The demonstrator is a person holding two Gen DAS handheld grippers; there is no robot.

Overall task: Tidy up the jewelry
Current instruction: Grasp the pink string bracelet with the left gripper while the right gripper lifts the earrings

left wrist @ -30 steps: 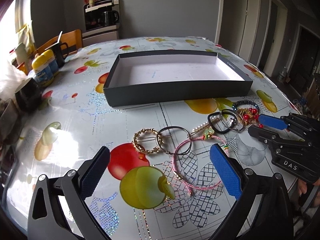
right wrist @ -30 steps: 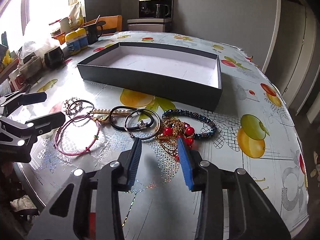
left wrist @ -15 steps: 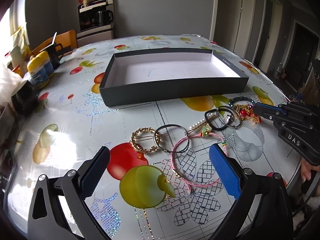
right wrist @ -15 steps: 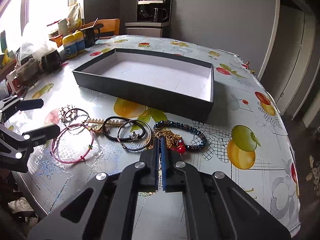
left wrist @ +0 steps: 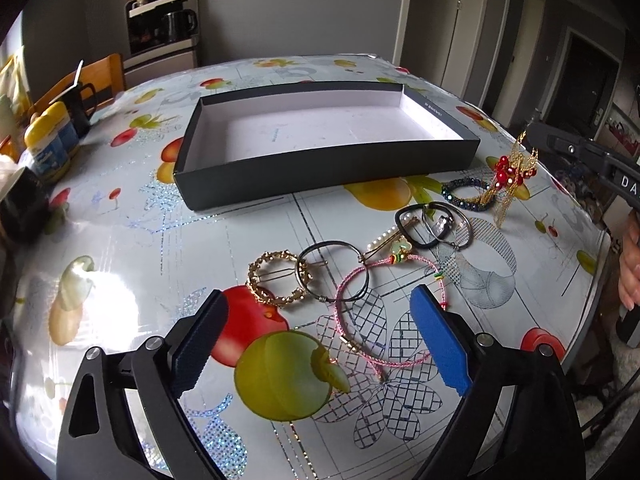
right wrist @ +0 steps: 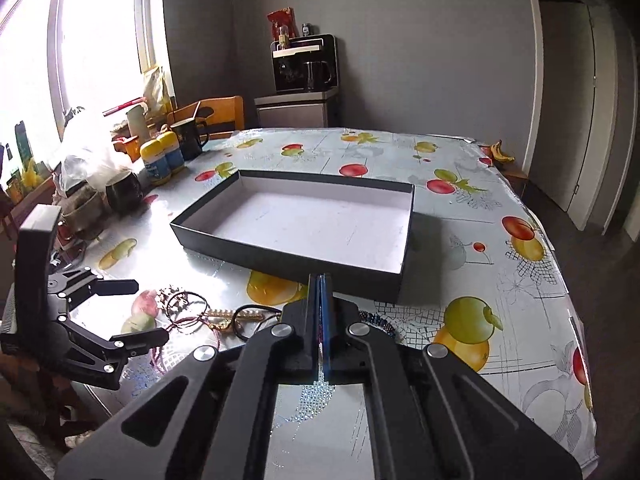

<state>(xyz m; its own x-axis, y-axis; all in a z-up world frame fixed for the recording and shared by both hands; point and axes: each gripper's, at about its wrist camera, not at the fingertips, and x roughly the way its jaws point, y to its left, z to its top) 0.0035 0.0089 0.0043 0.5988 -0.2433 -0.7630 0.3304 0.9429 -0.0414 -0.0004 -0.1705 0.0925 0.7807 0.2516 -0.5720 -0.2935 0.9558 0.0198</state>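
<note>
A black shallow box point(left wrist: 320, 168) with a white floor lies on the table; it also shows in the right wrist view point(right wrist: 288, 258). My right gripper point(right wrist: 320, 280) is shut on a gold chain with red beads point(left wrist: 510, 174), which hangs above the table right of the box. A dark beaded bracelet point(left wrist: 466, 192), black hair ties point(left wrist: 420, 226), a pearl clip point(left wrist: 384, 240), a gold ring clip point(left wrist: 276, 278), a dark hoop point(left wrist: 334, 270) and a pink cord bracelet point(left wrist: 384, 308) lie in front of the box. My left gripper point(left wrist: 320, 344) is open over the pink bracelet.
Yellow-lidded jars point(left wrist: 50, 140), a black mug point(left wrist: 82, 108) and a dark bowl point(right wrist: 124, 190) stand at the table's left side. A wooden chair point(right wrist: 216, 116) and a coffee machine point(right wrist: 304, 64) are behind. The table's right edge point(left wrist: 600, 264) is close to the jewelry.
My right gripper closed on the gold and red-bead chain and lifted it off the table toward the box. My left gripper stayed open and shifted only slightly.
</note>
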